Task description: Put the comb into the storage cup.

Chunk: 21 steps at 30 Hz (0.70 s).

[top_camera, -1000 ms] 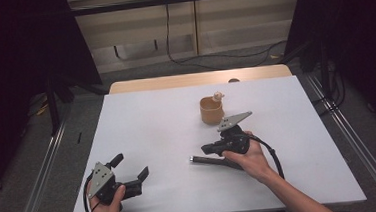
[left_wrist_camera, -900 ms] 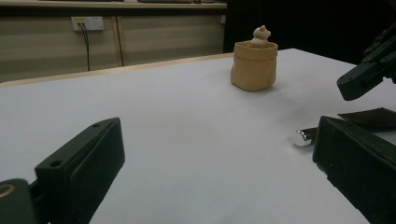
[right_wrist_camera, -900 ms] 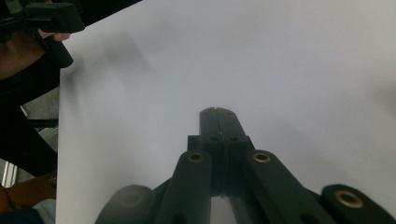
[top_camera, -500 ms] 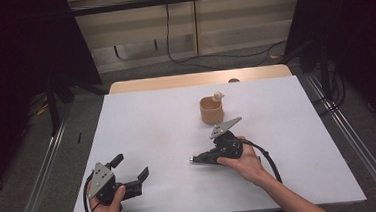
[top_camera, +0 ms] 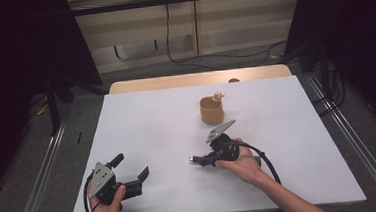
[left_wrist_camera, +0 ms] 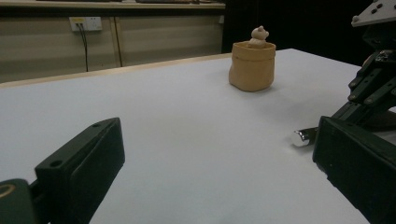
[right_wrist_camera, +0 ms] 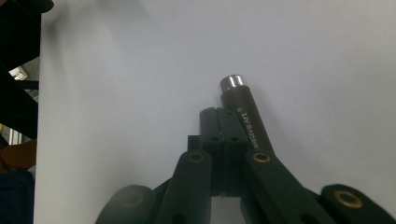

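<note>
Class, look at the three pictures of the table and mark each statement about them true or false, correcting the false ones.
1. The left claw is open. True.
2. The right claw has its jaws wide apart. False: they are shut together.
3. A dark cylinder with a silver tip lies beside the right claw. True.
4. The tan pouch lies on its side. False: it stands upright, a small figure at its rim.

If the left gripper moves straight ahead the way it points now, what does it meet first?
Probably nothing on the table. The left gripper points between the tan cup and the right gripper, so the way looks free, though depth is hard to judge.
</note>
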Each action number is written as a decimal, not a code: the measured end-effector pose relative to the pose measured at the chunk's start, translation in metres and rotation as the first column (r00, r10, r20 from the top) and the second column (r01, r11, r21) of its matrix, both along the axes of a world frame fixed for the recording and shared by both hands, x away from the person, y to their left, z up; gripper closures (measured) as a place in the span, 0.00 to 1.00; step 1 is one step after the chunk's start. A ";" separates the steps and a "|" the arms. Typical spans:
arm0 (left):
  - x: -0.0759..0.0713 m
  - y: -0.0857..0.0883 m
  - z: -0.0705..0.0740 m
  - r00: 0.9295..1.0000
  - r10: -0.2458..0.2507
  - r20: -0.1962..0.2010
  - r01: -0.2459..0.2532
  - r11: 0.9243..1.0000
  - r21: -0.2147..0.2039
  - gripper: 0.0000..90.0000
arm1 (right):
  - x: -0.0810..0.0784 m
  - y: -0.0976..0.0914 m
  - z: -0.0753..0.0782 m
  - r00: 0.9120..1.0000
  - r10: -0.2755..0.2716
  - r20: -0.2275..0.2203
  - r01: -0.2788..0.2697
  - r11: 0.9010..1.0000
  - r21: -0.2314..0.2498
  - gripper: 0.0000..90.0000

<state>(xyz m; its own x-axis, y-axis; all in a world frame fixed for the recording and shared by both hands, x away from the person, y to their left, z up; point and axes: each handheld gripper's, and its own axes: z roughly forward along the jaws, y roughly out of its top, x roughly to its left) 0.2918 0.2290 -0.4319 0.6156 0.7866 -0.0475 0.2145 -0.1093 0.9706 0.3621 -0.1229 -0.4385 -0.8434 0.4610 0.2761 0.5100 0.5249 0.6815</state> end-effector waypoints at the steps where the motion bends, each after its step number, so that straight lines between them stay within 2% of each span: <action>1: 0.000 0.000 0.000 1.000 -0.001 0.000 0.001 1.000 0.004 0.03 | 0.000 0.000 0.000 1.000 -0.002 0.000 0.002 1.000 -0.007 1.00; 9: 0.000 0.000 0.000 1.000 -0.004 -0.005 0.004 1.000 0.004 0.03 | 0.000 0.000 -0.003 1.000 -0.017 0.016 0.017 1.000 -0.019 1.00; 15: -0.001 -0.001 0.000 1.000 -0.005 -0.007 0.005 1.000 -0.004 0.03 | 0.001 0.000 -0.006 1.000 -0.028 0.008 0.028 0.999 -0.029 1.00; 21: 0.000 0.000 0.000 1.000 -0.004 -0.007 0.004 1.000 0.000 0.03 | 0.002 -0.001 -0.006 0.999 -0.049 0.016 0.049 0.999 0.001 1.00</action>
